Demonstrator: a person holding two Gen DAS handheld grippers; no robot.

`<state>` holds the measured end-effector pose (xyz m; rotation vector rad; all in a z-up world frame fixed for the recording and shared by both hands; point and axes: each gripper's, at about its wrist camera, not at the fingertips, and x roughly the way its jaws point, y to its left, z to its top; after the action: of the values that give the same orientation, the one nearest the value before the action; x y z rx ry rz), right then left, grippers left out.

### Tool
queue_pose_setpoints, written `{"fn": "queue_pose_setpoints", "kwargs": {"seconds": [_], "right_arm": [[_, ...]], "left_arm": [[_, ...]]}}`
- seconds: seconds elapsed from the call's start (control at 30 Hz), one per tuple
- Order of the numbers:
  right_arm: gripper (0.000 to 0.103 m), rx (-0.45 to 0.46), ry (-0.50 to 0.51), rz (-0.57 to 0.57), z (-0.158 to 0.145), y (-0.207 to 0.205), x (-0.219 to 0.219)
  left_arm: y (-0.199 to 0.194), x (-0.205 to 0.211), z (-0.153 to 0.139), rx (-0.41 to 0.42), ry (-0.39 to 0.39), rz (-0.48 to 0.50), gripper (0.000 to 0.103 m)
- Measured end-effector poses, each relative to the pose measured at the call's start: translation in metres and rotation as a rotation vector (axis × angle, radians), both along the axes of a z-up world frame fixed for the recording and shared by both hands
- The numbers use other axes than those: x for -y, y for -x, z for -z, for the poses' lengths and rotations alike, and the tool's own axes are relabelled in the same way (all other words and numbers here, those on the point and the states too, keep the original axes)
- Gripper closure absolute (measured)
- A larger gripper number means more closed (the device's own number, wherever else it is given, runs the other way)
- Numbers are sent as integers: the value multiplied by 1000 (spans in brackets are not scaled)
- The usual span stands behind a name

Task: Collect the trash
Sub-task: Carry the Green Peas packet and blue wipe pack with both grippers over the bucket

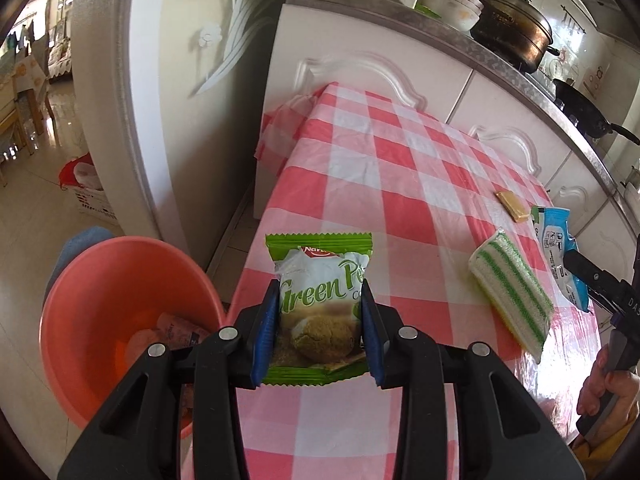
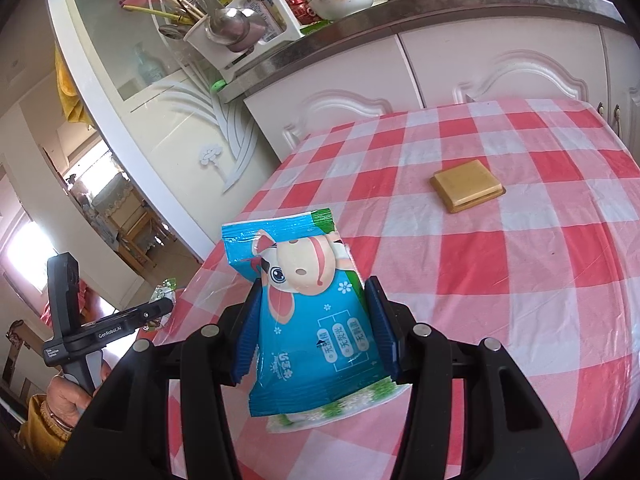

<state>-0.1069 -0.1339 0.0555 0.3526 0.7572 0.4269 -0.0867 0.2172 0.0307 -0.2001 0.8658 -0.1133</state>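
While the left gripper [image 1: 320,320] grips a green wrapper [image 1: 320,300] between its pads above the near left table [image 1: 400,168] edge, a pink bin [image 1: 120,300] with some trash already in it sits just left on the floor, and a sponge [image 1: 512,300] and a yellow block [image 1: 512,206] lie at the right. Seen from the right wrist, the right gripper [image 2: 316,336] clasps a blue packet [image 2: 308,320] over the table, with the yellow block far right. I judge collecting partly done: both held pieces remain to be dropped.
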Motion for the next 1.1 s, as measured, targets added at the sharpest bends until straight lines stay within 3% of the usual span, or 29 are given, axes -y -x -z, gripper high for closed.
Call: {"fn": "queue_pose_setpoints", "kwargs": {"seconds": [0.5,1.1], "right_arm": [[52,-3,1,-73,-13,5,-51],[52,-39,5,-290,-16,-6,-167]], "left_arm": [[25,-49,0,23,0,-60,64],[43,-114,19,6,20,-175,64]]}}
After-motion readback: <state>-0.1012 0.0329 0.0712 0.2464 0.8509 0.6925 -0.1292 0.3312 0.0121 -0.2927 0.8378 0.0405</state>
